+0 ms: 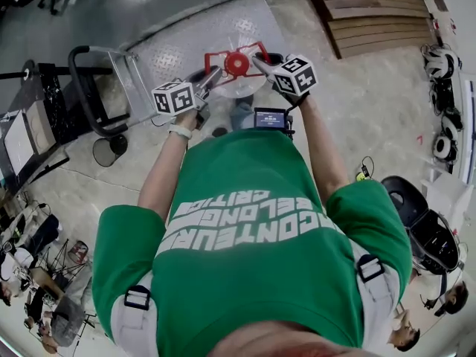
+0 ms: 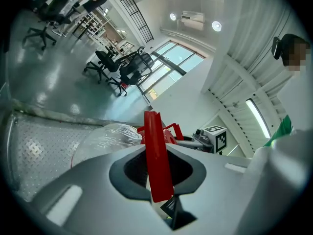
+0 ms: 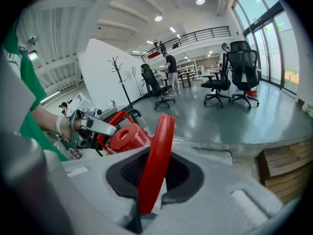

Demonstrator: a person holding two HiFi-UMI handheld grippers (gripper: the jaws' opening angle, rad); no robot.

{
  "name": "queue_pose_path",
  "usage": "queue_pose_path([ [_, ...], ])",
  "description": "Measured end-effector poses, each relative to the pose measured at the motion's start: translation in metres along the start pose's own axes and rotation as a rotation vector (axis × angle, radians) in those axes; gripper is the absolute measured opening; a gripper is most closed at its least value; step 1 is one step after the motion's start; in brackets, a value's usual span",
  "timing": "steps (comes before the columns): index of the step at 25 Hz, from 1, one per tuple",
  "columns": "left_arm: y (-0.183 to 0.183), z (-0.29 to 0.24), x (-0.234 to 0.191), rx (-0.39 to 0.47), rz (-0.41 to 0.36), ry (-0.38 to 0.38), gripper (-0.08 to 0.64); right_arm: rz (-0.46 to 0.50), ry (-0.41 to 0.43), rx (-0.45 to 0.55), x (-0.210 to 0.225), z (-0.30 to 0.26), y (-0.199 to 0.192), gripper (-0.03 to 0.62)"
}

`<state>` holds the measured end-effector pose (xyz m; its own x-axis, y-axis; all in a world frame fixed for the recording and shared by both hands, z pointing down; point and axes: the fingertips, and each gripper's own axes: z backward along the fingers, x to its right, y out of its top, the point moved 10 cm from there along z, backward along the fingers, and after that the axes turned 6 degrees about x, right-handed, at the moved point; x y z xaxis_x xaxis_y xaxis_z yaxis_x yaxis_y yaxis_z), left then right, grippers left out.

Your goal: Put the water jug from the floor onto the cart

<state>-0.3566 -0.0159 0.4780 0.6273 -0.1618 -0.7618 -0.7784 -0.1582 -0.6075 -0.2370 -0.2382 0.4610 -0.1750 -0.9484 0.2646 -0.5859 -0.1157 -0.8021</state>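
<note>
The water jug [image 1: 239, 86] is clear, with a red cap [image 1: 236, 64] and a red handle frame, and hangs over the cart's metal deck [image 1: 178, 39]. My left gripper [image 1: 208, 79] is shut on the frame's left bar and my right gripper [image 1: 260, 64] on its right bar. In the left gripper view the red bar [image 2: 155, 151] stands between the jaws of the left gripper [image 2: 157, 173], with the clear jug body [image 2: 105, 137] just beyond. In the right gripper view the red bar [image 3: 157, 155] sits in the right gripper [image 3: 152, 175], with the cap [image 3: 128, 137] behind it.
The cart's push handle [image 1: 85, 88] rises at the left of the deck. A black rack [image 1: 44, 103] stands further left. Stacked wooden boards [image 1: 379, 17] lie at the upper right. Helmets [image 1: 439, 62] and a black chair [image 1: 416, 214] are on the right. Office chairs [image 3: 234, 67] stand far off.
</note>
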Motion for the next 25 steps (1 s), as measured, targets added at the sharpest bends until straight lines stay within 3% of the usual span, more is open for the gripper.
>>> queue_pose_path([
  [13, 0.017, -0.032, -0.005, 0.063, 0.05, 0.121, 0.069, 0.027, 0.144, -0.038, 0.057, -0.029, 0.025, 0.048],
  [25, 0.026, -0.032, -0.014, 0.167, 0.087, 0.227, 0.066, 0.095, 0.271, -0.081, 0.079, -0.066, 0.05, 0.048],
])
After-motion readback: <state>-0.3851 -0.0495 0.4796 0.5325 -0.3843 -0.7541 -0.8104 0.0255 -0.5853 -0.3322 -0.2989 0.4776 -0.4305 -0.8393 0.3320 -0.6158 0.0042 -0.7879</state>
